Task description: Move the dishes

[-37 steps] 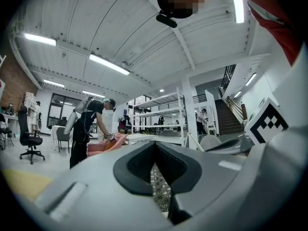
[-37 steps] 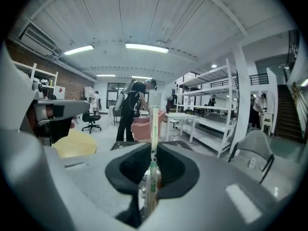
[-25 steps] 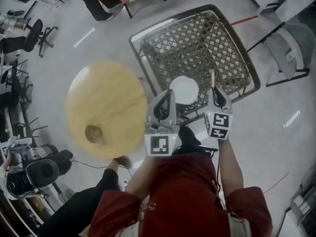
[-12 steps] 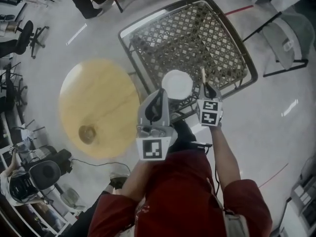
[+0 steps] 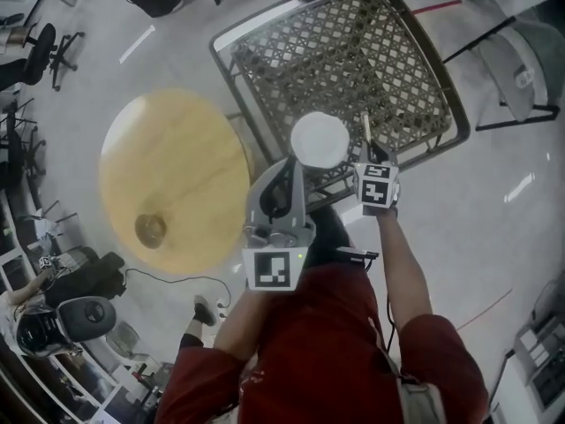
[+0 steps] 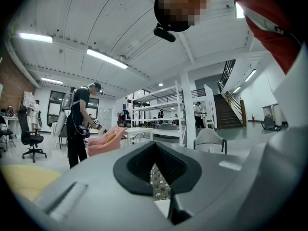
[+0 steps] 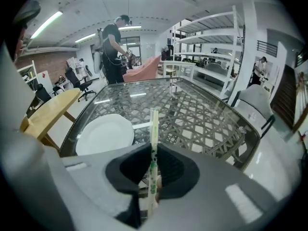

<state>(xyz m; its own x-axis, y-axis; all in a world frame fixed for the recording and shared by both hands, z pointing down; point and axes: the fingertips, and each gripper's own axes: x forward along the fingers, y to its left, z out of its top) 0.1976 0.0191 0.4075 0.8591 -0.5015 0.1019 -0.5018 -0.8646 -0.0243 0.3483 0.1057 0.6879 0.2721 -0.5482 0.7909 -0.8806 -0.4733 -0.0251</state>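
White plate [image 5: 320, 140] pinched at its 7 o'clock rim by left gripper [image 5: 296, 164], over glass table [image 5: 353, 42]. Right gripper [image 5: 372, 155] clamps wrapped chopsticks [image 7: 153, 138].

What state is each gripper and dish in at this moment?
left gripper: shut on the rim of the white plate.
right gripper: shut on wrapped chopsticks.
white plate: held above the near edge of the glass table.
wrapped chopsticks: upright between the jaws.
small bowl: upright on round wooden table.

The left gripper [image 6: 154, 153] fingers [image 6: 137, 170] meet, holding nothing.
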